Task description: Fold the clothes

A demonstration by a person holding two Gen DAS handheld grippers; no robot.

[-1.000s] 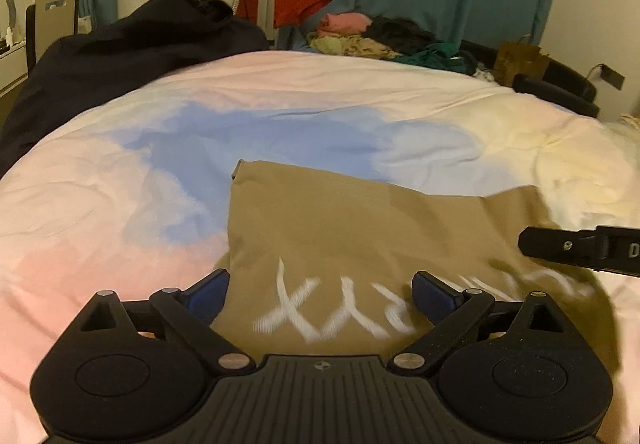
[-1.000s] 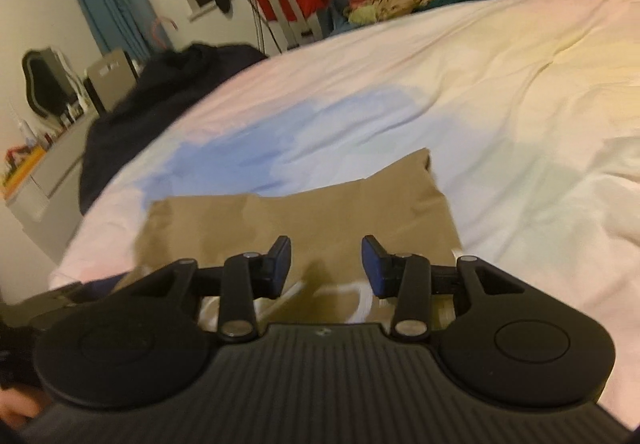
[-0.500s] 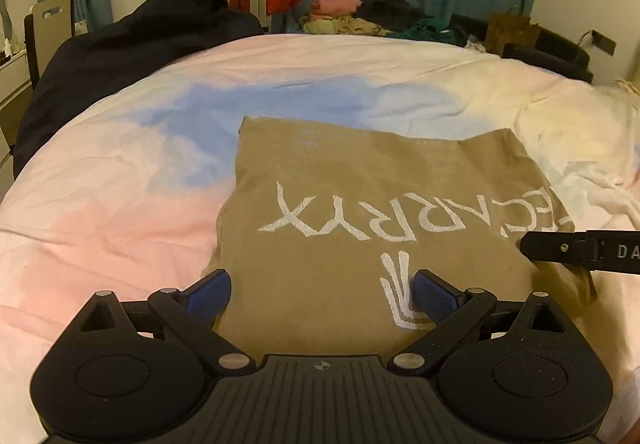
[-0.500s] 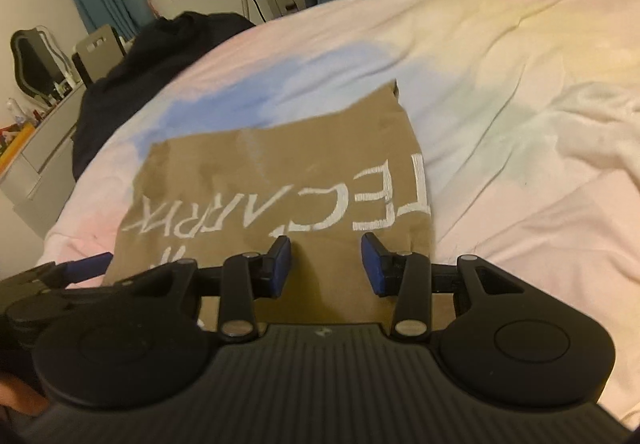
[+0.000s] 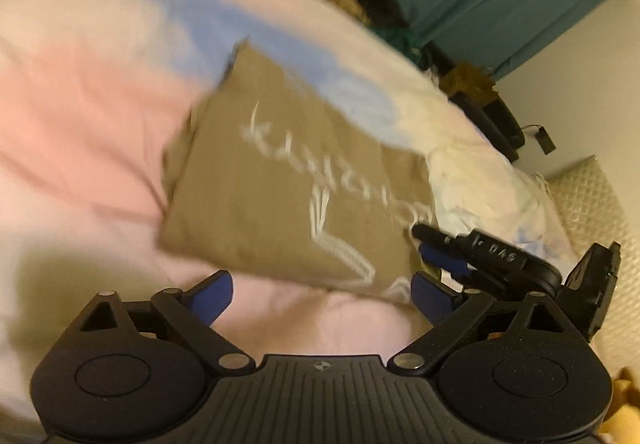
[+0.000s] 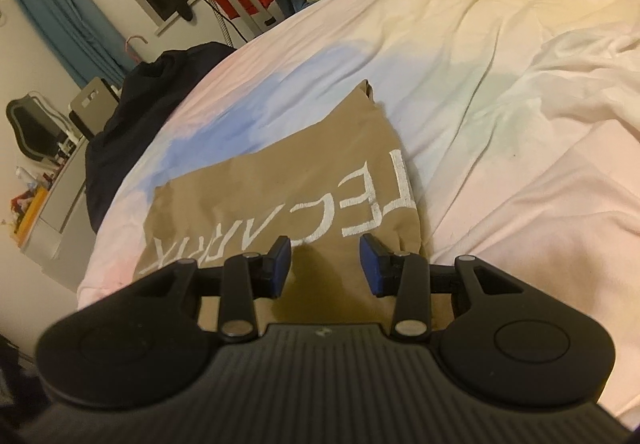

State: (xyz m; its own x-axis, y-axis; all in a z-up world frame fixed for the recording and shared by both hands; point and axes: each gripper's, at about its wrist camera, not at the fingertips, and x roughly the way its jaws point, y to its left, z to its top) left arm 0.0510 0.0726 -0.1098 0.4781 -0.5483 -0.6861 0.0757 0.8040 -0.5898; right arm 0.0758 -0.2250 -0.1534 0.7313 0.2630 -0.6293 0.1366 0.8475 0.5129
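I see both grippers, left (image 5: 320,294) and right (image 6: 325,264), gaping, empty, at the folded tan shirt (image 6: 280,196) on the duvet (image 6: 500,84).

A bed (image 6: 500,92) under a pastel cover, with folded and loose clothes on it.

The cover runs pink, blue, pale yellow and white, and is creased toward the right in the right wrist view. A tan shirt (image 6: 304,180) with white lettering lies folded flat on it, over the edge of the blue patch and onto the pink. A dark garment (image 6: 148,104) is heaped on the bed's far left edge, well apart from the shirt.
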